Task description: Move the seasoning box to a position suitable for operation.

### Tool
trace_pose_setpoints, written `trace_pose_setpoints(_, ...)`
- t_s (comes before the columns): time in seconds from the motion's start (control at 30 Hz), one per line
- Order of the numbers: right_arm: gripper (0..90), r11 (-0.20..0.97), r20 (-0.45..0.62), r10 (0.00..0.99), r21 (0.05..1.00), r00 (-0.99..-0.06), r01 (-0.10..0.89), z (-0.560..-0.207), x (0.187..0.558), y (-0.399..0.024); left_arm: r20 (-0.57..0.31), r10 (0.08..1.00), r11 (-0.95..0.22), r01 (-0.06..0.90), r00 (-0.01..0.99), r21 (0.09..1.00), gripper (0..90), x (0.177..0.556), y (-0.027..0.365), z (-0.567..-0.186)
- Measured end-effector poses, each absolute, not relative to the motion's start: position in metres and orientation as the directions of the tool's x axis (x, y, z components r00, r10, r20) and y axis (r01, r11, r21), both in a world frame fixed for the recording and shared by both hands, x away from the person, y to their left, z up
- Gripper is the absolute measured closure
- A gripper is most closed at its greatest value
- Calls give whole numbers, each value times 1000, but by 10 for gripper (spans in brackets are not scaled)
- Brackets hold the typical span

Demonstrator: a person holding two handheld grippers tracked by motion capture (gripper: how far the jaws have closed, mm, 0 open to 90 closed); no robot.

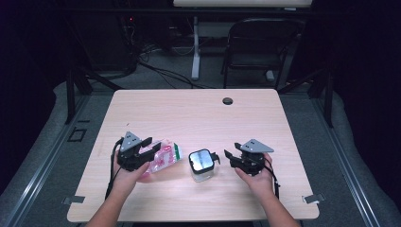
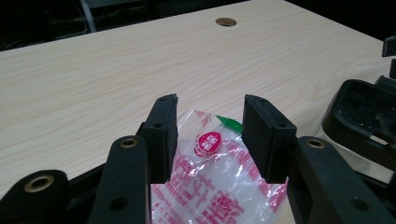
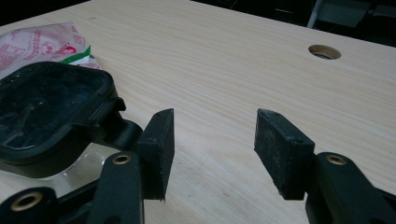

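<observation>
A clear plastic bag with red and white print lies on the wooden table, front left. My left gripper stands open over its near end. In the left gripper view the bag lies between and below the jaws of the left gripper, and the pads do not press on it. A small clear container with a black lid stands right of the bag. My right gripper points at it from the right, open. In the right gripper view the right gripper holds nothing and the lid sits just left of its left jaw.
A round cable hole sits near the table's far edge. Behind the table stand a dark chair and a white desk leg, with cables on the floor. Bare wood stretches across the far half of the table.
</observation>
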State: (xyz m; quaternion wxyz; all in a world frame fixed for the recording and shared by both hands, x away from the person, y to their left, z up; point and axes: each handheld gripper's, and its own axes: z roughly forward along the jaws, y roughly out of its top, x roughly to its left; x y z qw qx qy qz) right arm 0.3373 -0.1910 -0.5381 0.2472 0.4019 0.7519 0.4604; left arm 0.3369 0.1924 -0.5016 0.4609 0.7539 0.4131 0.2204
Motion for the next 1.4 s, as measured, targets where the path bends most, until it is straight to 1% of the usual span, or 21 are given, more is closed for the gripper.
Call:
trace_pose_setpoints(0.23,495,247,5,820,899,-573,361,-534,332,-188,-40,810,-260,418,586,871,561,336,183,-503)
trace_pose_setpoints(0.4,525,256,1,804,902,-594,349,-532,328,-185,-39,787,-283,417,616,864,617,333,173,-502)
trace_pose_setpoints(0.5,550,268,2,799,894,-602,359,-532,326,-183,-53,776,-282,421,628,862,673,331,169,-500)
trace_pose_setpoints(0.57,567,286,-3,781,891,-624,353,-532,324,-180,-54,759,-296,418,648,859,717,327,161,-499)
trace_pose_setpoints(0.7,582,313,-14,760,884,-650,348,-534,322,-174,-41,741,-318,405,670,857,795,323,151,-499)
trace_pose_setpoints(0.73,610,339,-31,754,874,-656,348,-536,322,-171,-30,726,-342,398,687,851,817,320,144,-500)
trace_pose_setpoints(0.77,611,345,-35,752,871,-658,348,-536,322,-171,-23,724,-349,395,690,850,830,319,142,-501)
trace_pose_setpoints(0.83,621,340,-22,748,871,-663,354,-537,322,-171,-12,715,-372,394,699,840,865,317,137,-503)
trace_pose_setpoints(0.9,628,344,-18,746,866,-665,363,-536,322,-171,-15,714,-371,396,700,840,893,317,136,-504)
trace_pose_setpoints(1.07,633,349,6,733,855,-680,384,-540,322,-169,-27,703,-375,403,710,835,900,313,128,-510)
trace_pose_setpoints(1.23,631,369,5,727,840,-686,398,-548,324,-160,-19,690,-400,404,724,823,900,310,122,-514)
trace_pose_setpoints(1.3,639,385,-3,723,832,-691,400,-549,325,-158,-22,689,-399,404,724,823,900,310,121,-515)
trace_pose_setpoints(1.33,651,398,-26,733,826,-680,398,-553,326,-154,-26,688,-401,410,725,819,900,310,118,-517)
trace_pose_setpoints(1.4,651,395,-29,739,828,-674,398,-554,326,-153,-24,687,-409,414,726,813,900,310,116,-519)
